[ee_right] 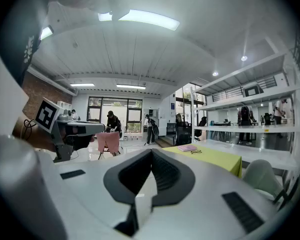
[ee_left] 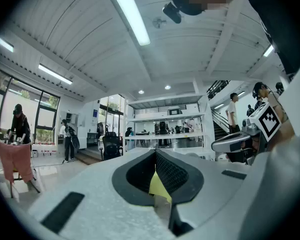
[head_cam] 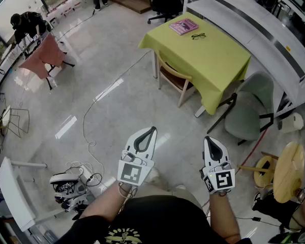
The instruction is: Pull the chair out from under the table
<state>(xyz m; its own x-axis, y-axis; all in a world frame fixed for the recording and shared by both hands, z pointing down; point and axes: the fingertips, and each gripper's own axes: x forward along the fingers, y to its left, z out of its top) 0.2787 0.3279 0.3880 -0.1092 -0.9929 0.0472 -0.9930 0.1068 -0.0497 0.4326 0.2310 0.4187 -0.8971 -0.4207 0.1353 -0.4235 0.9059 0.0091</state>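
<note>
Both pairs of fingers are pressed shut on nothing, the left gripper (head_cam: 150, 132) and right gripper (head_cam: 209, 141) held side by side in front of the person, well apart from the wooden chair (head_cam: 174, 78), which sits tucked under the near edge of the yellow-covered worktop (head_cam: 213, 60) across the open floor. To do this step well, I judge the person should first walk up, open one gripper's fingers wide and close them on the chair's curved top rail. The pull then wants to be straight back and steady, so the chair's legs clear the worktop's leg.
</note>
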